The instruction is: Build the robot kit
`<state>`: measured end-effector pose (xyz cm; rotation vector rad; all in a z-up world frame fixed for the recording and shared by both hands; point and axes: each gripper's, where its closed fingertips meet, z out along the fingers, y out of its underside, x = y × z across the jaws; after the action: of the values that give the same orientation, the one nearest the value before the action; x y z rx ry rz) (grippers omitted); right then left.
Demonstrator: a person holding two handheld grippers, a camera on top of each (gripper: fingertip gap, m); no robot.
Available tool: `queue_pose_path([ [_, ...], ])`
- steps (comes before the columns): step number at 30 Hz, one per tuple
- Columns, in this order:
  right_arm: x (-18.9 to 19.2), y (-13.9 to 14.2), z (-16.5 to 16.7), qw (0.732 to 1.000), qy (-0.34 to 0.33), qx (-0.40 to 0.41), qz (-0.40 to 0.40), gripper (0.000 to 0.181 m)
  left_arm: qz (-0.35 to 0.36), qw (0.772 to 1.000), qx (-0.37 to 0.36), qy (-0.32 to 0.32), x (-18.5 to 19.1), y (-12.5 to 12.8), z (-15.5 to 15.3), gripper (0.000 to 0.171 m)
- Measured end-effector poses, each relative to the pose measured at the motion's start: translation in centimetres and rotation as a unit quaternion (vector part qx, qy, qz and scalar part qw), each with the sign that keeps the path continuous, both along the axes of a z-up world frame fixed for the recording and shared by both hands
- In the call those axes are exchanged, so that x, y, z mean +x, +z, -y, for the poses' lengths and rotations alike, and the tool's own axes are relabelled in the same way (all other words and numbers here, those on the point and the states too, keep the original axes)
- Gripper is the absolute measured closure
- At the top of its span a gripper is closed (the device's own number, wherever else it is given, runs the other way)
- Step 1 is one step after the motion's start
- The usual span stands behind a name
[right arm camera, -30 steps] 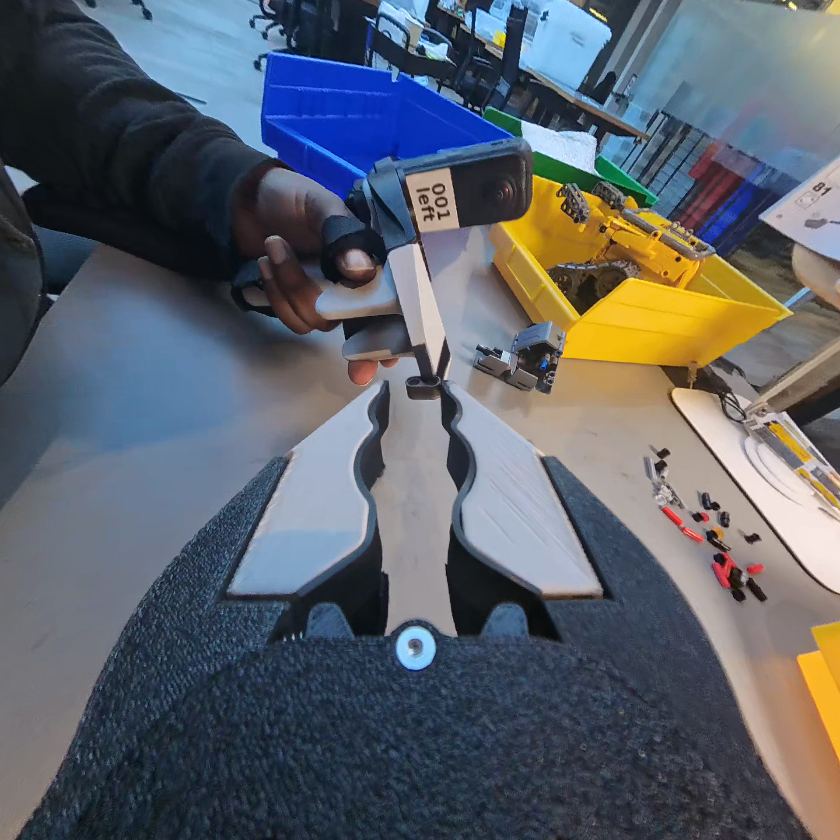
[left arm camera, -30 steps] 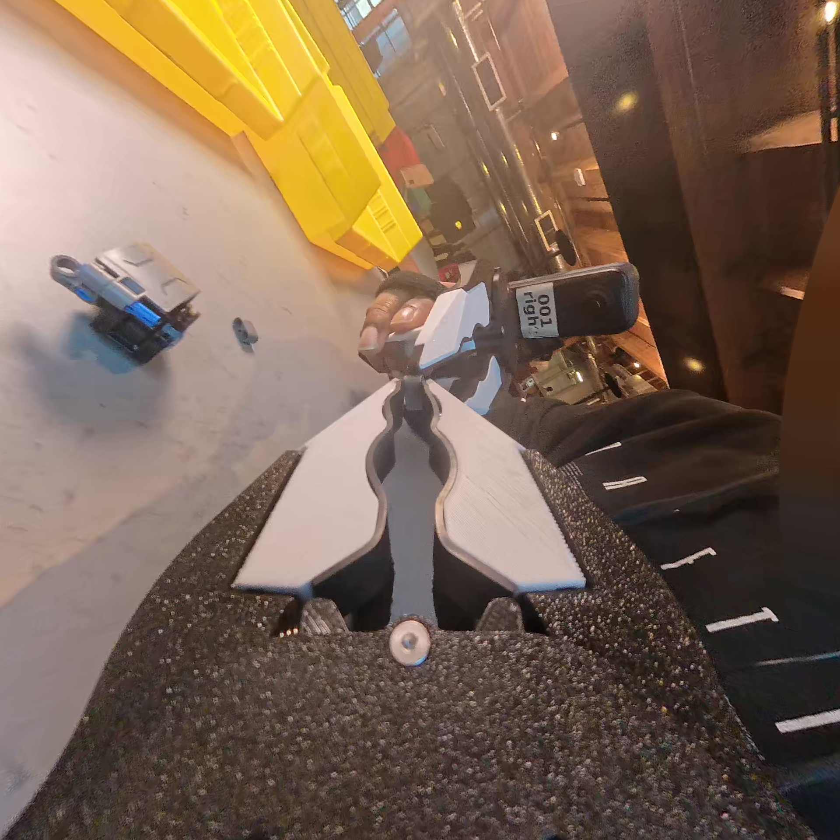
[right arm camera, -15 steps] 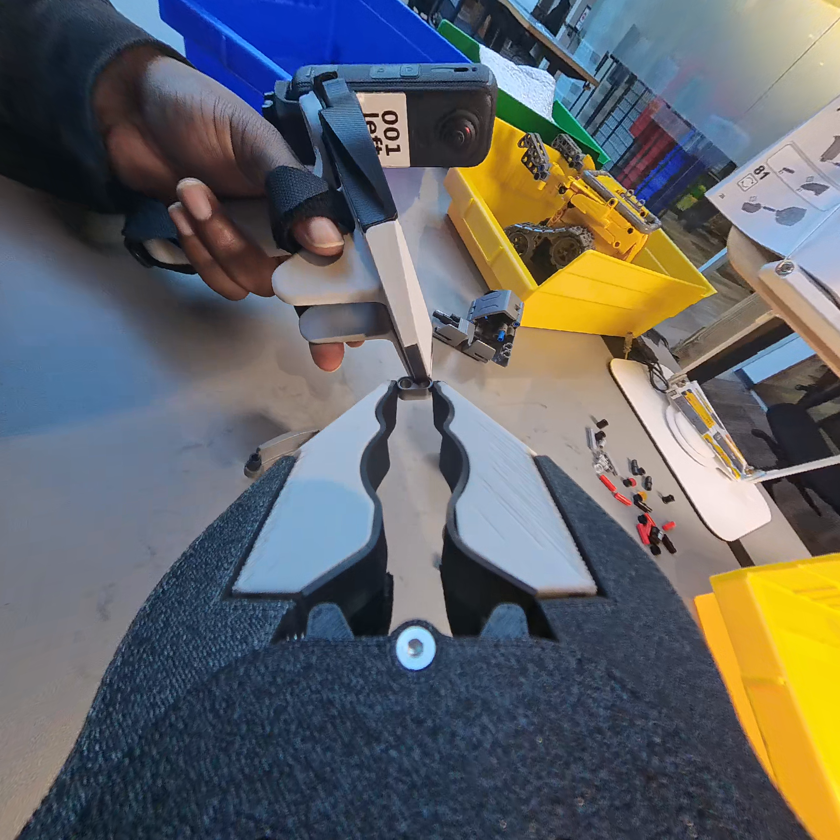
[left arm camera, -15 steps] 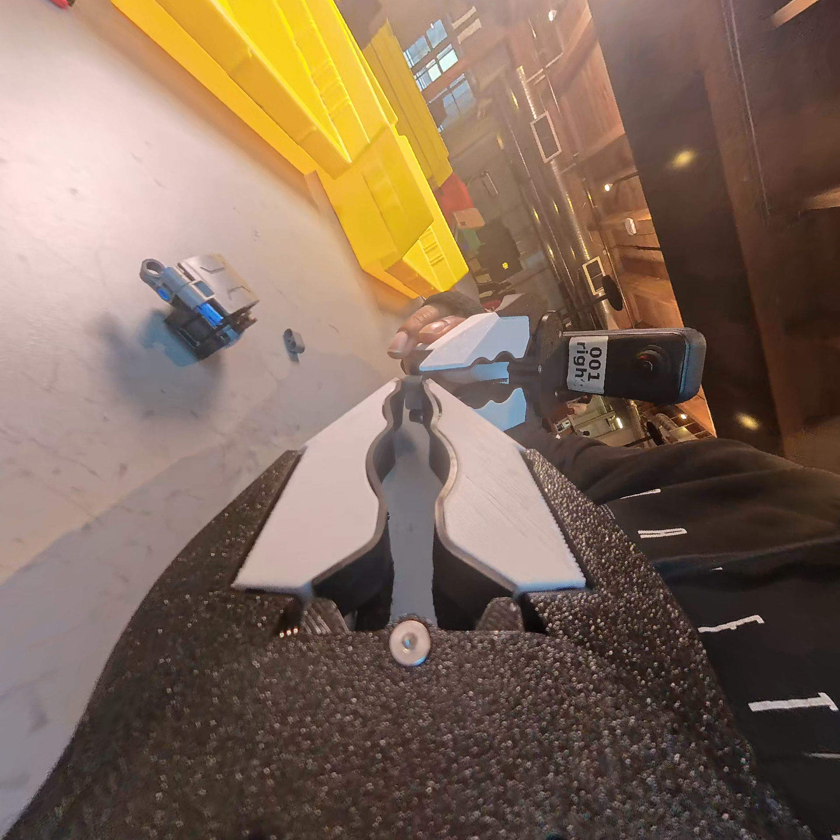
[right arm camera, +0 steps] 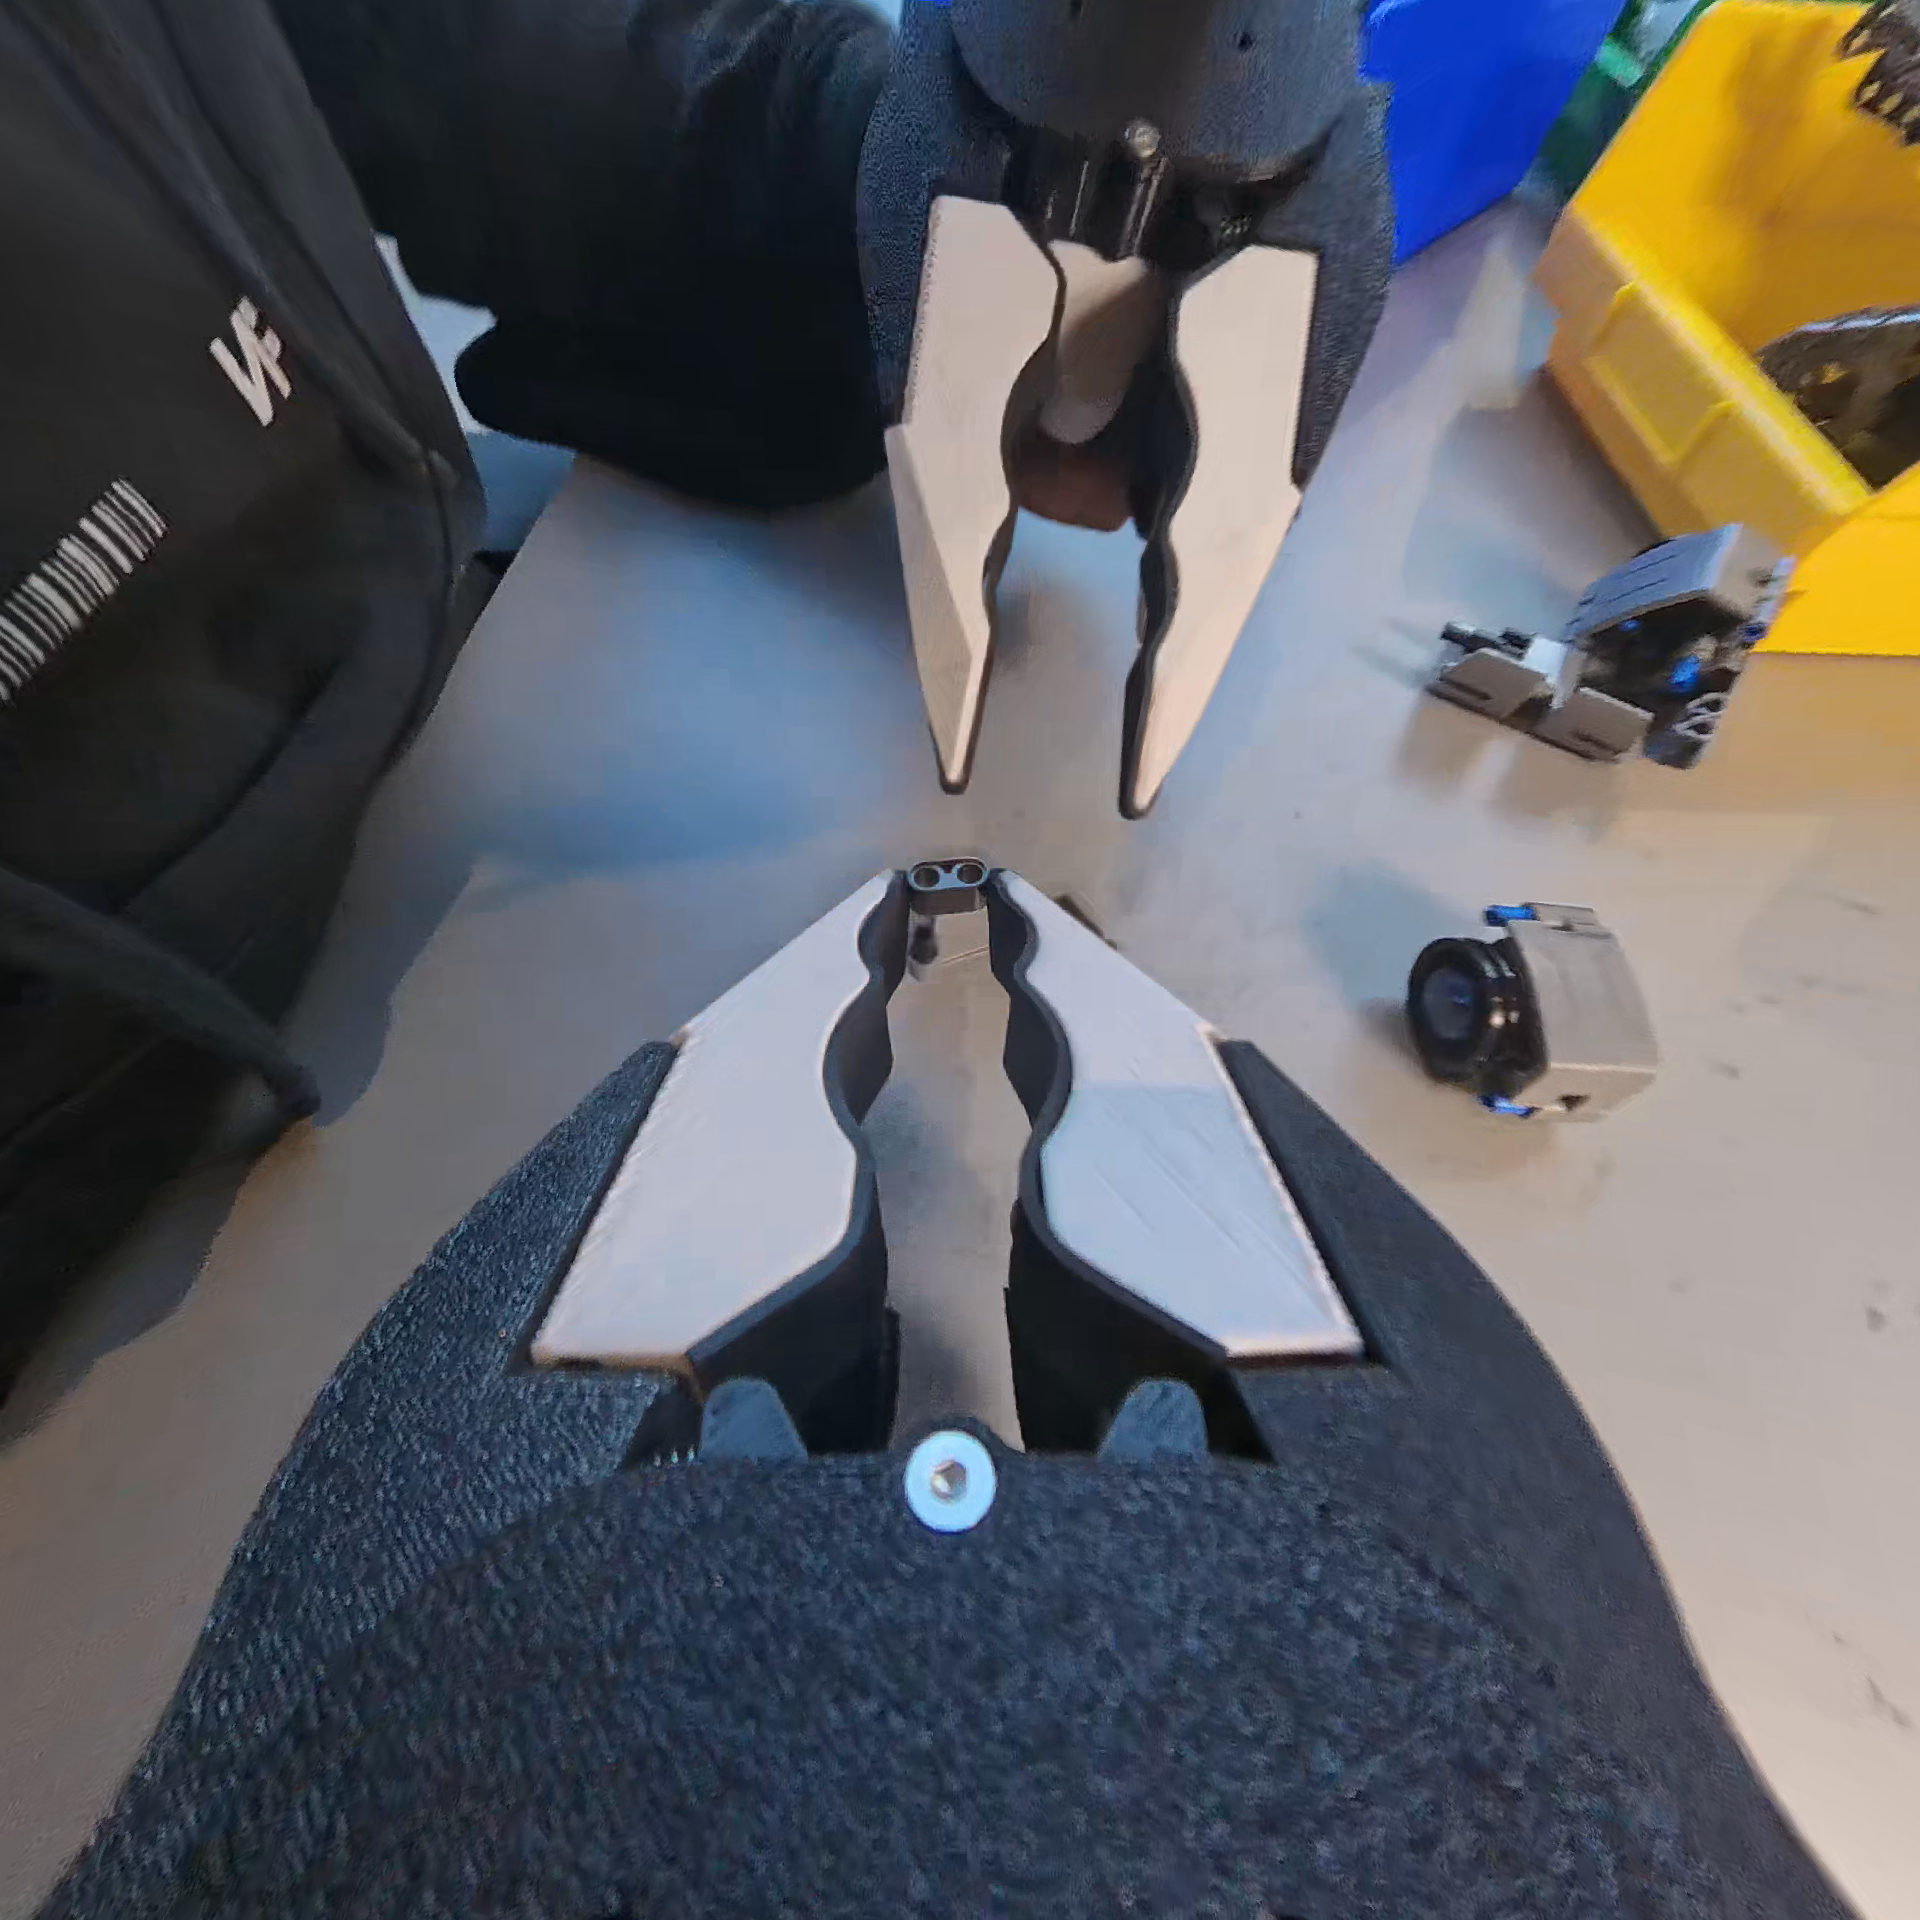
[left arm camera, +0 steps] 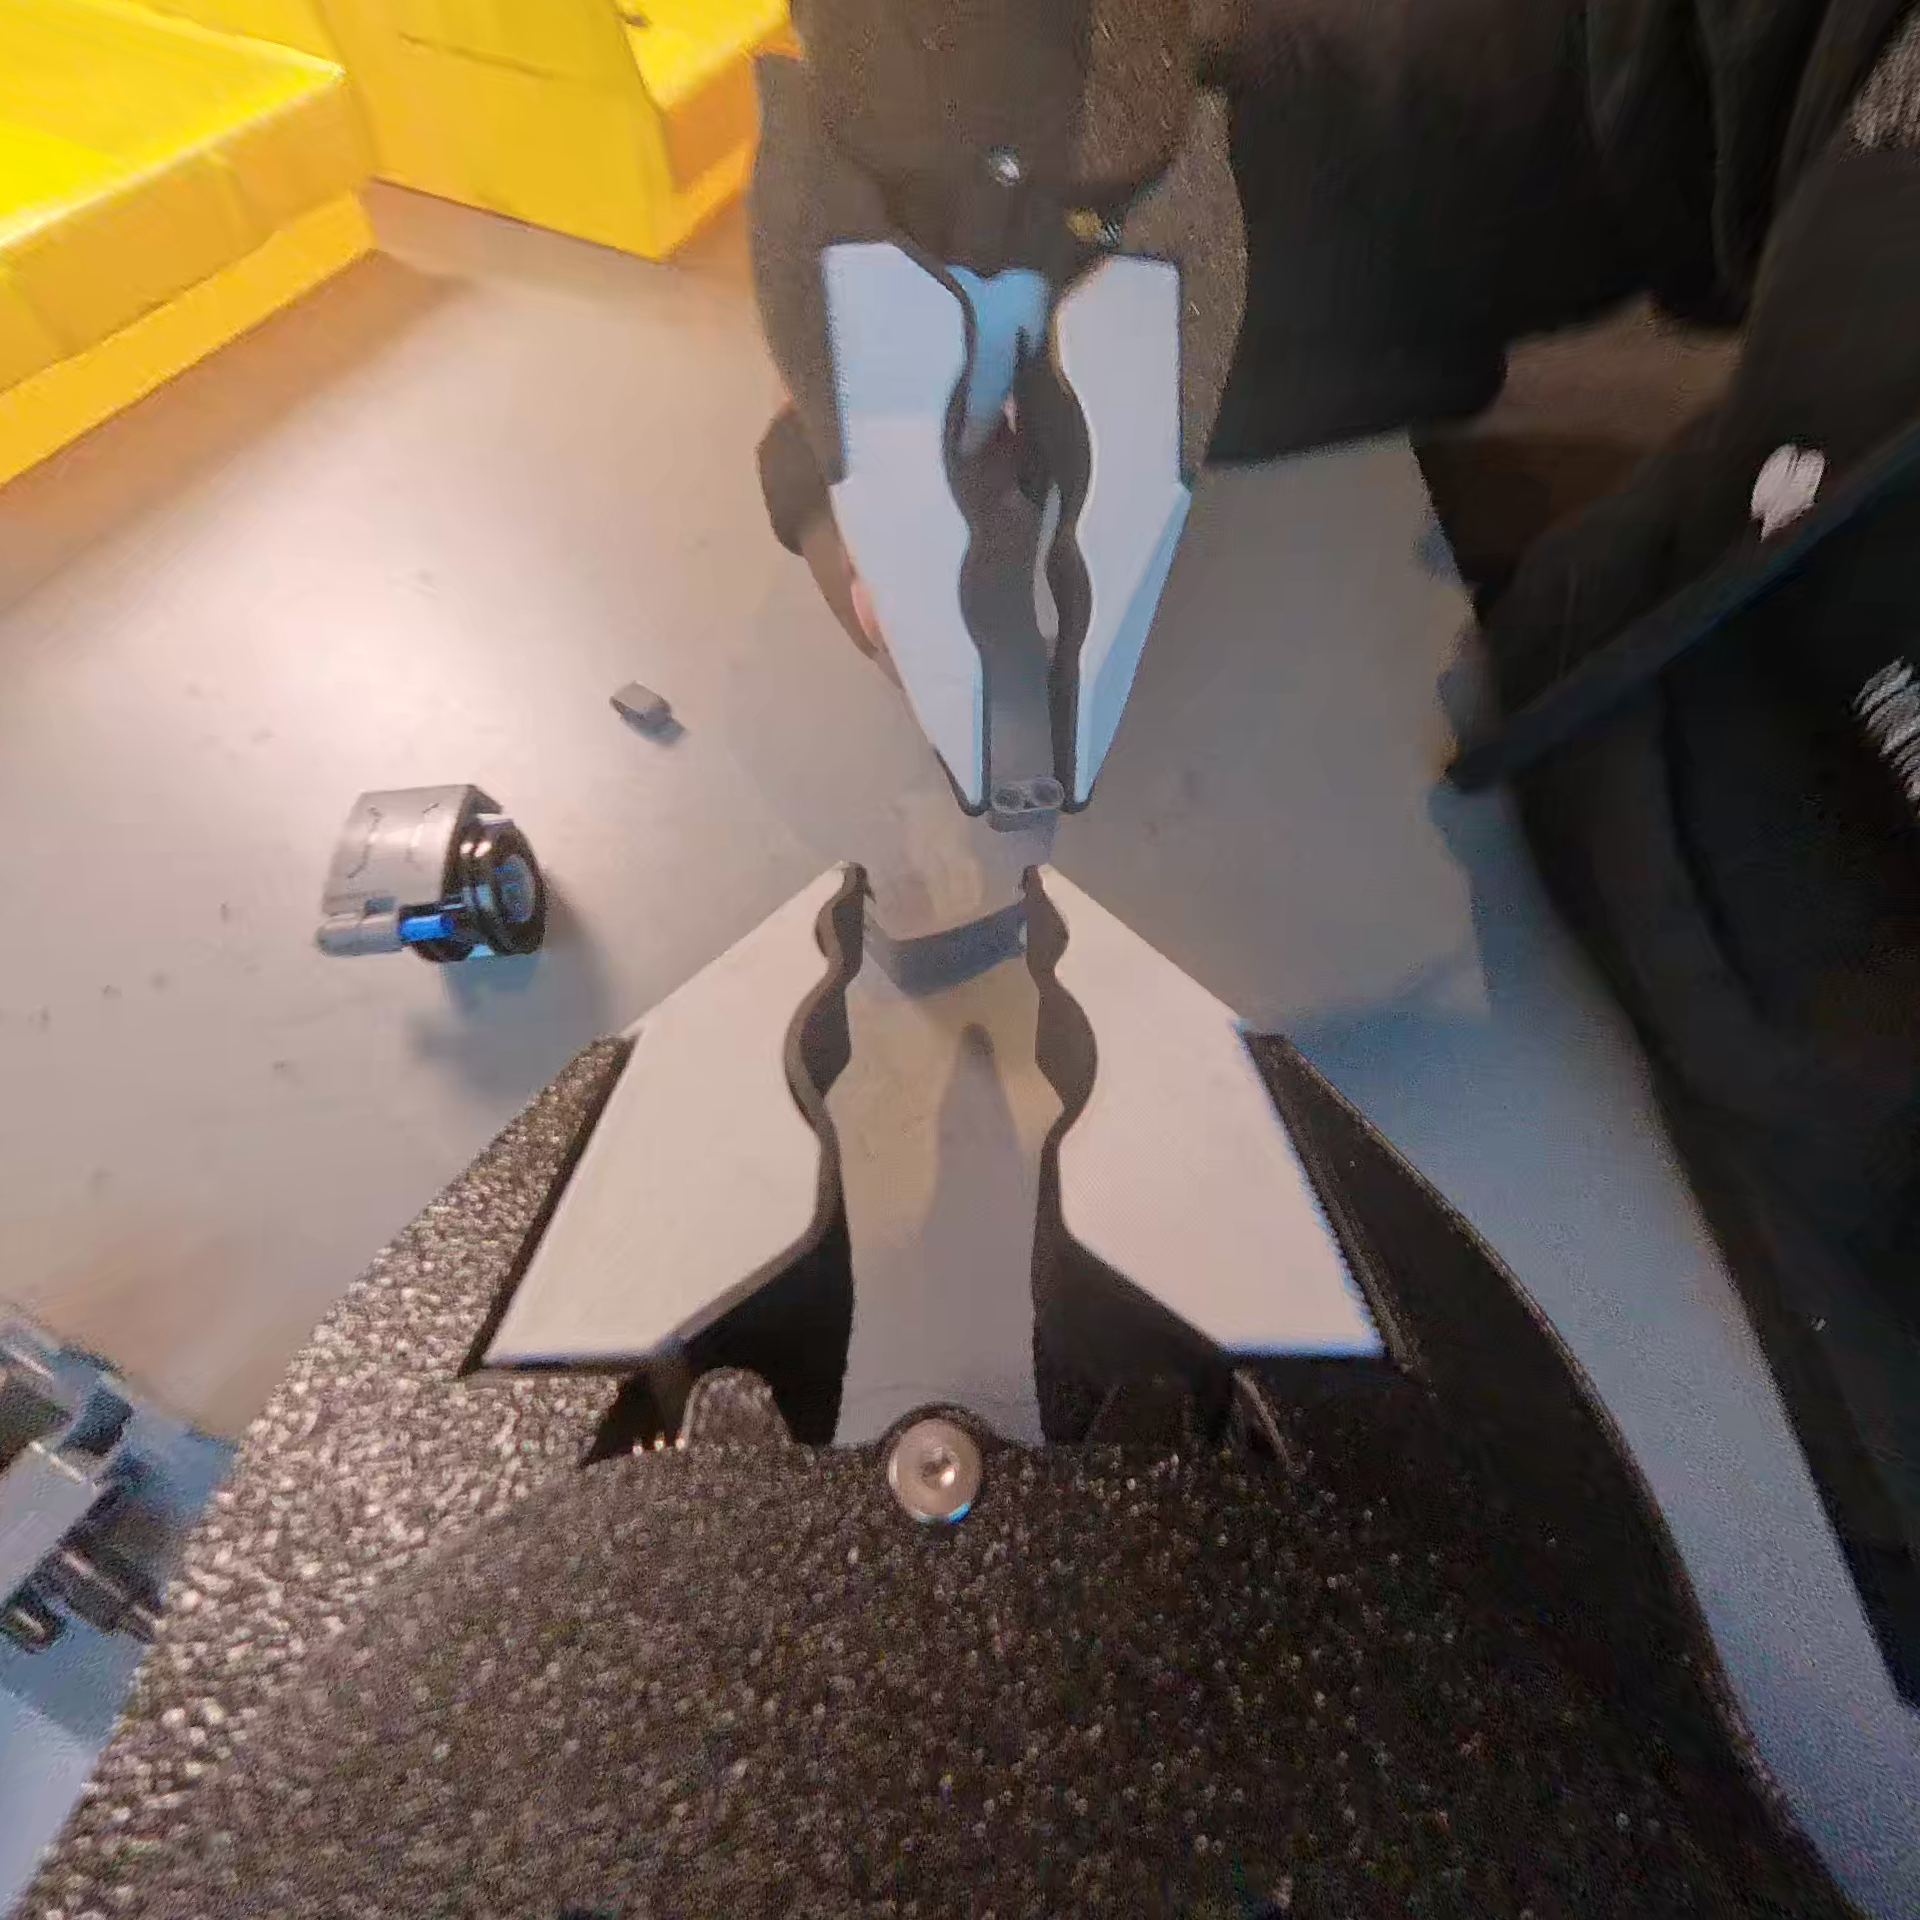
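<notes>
Two handheld grippers are facing each other tip to tip above a grey table (right arm camera: 1558, 1299). The right gripper (right arm camera: 948, 878) is pinching a small dark two-hole connector (right arm camera: 948, 876) between its fingertips. The left gripper (left arm camera: 943, 883) is holding its fingers apart and empty. A grey wheeled block (right arm camera: 1527, 1008) is lying nearby, beside a yellow bin (right arm camera: 1704, 343). A black garment (right arm camera: 208, 520) is showing white lettering.

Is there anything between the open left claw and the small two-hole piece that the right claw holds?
Nothing visible. The left claw is open and faces the two-hole piece, pinched at the tips of the right claw; only a gap of air separates them, above the table.
</notes>
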<state>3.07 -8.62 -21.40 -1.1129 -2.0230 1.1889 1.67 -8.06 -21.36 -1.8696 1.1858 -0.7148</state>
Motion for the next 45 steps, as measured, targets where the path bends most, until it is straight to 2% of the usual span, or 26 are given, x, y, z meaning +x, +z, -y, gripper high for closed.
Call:
queue_pose_path([
  [8, -0.1, -1.5, 0.0, 0.999, -0.009, 0.014, 0.027, 0.168, -0.148, 0.980, 0.056, -0.119, 0.6, -2.7, 0.3, 0.142],
  [12, -0.1, -1.9, 0.0, 0.999, -0.009, 0.021, 0.034, 0.168, -0.168, 0.974, 0.073, -0.134, 0.9, -3.5, 0.1, 0.149],
  [17, -0.1, -1.9, 0.1, 0.999, -0.007, 0.018, 0.036, 0.168, -0.167, 0.973, 0.086, -0.133, 0.9, -3.5, 0.1, 0.157],
  [20, 0.0, -1.8, 0.1, 0.999, -0.006, 0.017, 0.034, 0.168, -0.172, 0.971, 0.087, -0.140, 0.9, -3.7, 0.3, 0.169],
  [23, 0.1, -2.1, 0.1, 0.999, -0.004, 0.023, 0.041, 0.168, -0.167, 0.971, 0.090, -0.144, 1.0, -3.9, 0.4, 0.167],
  [27, 0.0, -0.6, -0.8, 1.000, -0.018, -0.013, 0.012, 0.168, -0.160, 0.972, 0.082, -0.150, 0.9, -3.8, 0.4, 0.169],
  [36, 0.3, -1.9, 0.0, 0.999, 0.024, 0.012, 0.039, 0.168, -0.126, 0.972, -0.006, -0.198, 1.3, -3.7, 1.3, 0.169],
  [45, 0.5, -2.1, -0.5, 0.999, 0.024, 0.017, 0.044, 0.168, -0.100, 0.972, -0.029, -0.209, 1.4, -3.6, 1.3, 0.169],
])
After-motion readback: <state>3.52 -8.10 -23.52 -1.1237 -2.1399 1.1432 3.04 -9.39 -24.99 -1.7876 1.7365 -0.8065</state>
